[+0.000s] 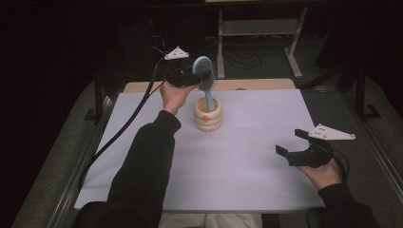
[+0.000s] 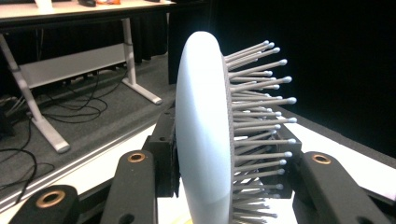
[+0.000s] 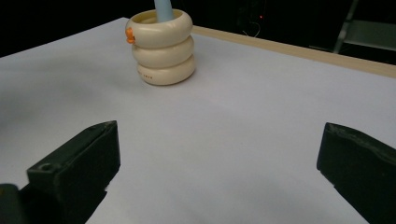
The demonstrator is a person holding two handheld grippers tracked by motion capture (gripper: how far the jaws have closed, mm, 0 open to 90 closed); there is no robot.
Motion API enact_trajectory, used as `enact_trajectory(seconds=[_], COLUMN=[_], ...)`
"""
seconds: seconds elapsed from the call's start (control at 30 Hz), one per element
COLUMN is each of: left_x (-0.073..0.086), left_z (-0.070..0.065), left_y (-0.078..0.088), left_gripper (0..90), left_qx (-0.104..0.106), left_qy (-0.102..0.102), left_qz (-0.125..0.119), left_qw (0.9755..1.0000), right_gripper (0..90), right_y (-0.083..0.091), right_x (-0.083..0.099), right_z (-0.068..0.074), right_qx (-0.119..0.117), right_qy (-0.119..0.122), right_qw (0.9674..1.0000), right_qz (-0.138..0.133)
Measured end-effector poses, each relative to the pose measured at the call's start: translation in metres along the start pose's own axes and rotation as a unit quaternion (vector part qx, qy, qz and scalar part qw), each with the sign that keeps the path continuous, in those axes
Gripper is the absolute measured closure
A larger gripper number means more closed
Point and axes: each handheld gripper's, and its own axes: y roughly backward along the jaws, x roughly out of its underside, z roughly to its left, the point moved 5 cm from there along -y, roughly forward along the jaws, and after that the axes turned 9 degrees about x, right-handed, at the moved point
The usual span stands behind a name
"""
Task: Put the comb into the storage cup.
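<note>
High view: the left tongs (image 1: 192,78) are clamped on the head of a pale blue hairbrush (image 1: 205,71), which stands upright with its handle down inside a cream ringed holder (image 1: 208,115). That holder sits on the white surface (image 1: 247,156), toward its far side, and bears a small orange mark on its wall. Left gripper view has the brush head (image 2: 203,140) edge-on between the two black jaws, bristles (image 2: 261,116) sticking out to one side, one jaw against its smooth back and the other among the bristles. The right tongs (image 1: 291,141) hang well apart from the holder, nearer the person, jaws spread wide with nothing between them; right gripper view looks across bare surface (image 3: 243,130) toward the holder (image 3: 161,46).
</note>
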Motion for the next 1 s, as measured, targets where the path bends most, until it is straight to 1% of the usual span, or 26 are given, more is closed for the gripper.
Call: enact_trajectory(seconds=[0.13,0.23,0.37,0.6,0.73,0.8,0.9,0.97,1.0], left_x=[0.006,0.009,0.013,0.019,0.023,0.025,0.028,0.029,0.03], left_z=[0.001,-0.001,-0.001,0.001,0.003,0.004,0.008,0.008,0.009], left_y=[-0.003,-0.008,-0.013,-0.019,-0.021,-0.023,-0.024,-0.025,-0.025], left_gripper=[55.9,55.8,55.8,55.8,55.7,55.7,55.7,55.6,55.6], left_qx=[-0.002,0.004,0.007,0.008,0.007,0.002,0.0,0.002,0.004], left_qy=[-0.003,0.0,0.004,0.01,0.009,0.008,0.013,0.016,0.021], left_qz=[0.014,0.012,0.014,0.021,0.03,0.035,0.04,0.038,0.035], left_qw=[0.9999,0.9999,0.9999,0.9997,0.9995,0.9994,0.9991,0.9991,0.9992], right_gripper=[0.0,0.0,0.0,0.0,0.0,0.0,0.0,0.0,0.0], right_y=[-0.001,-0.001,-0.001,-0.001,0.0,0.0,0.0,0.0,0.0], right_x=[0.002,0.003,0.003,0.004,0.004,0.004,0.004,0.004,0.004], right_z=[0.001,0.002,0.002,0.0,0.0,0.0,0.0,0.0,0.0], right_qx=[-0.001,-0.003,-0.004,-0.004,-0.004,-0.003,-0.004,-0.004,-0.004], right_qy=[0.002,0.003,0.002,0.0,-0.002,-0.002,-0.003,-0.005,-0.005], right_qw=[1.0,0.9999,0.9999,1.0,1.0,1.0,1.0,1.0,1.0], right_qz=[0.006,0.009,0.009,0.007,0.005,0.004,0.004,0.004,0.003])
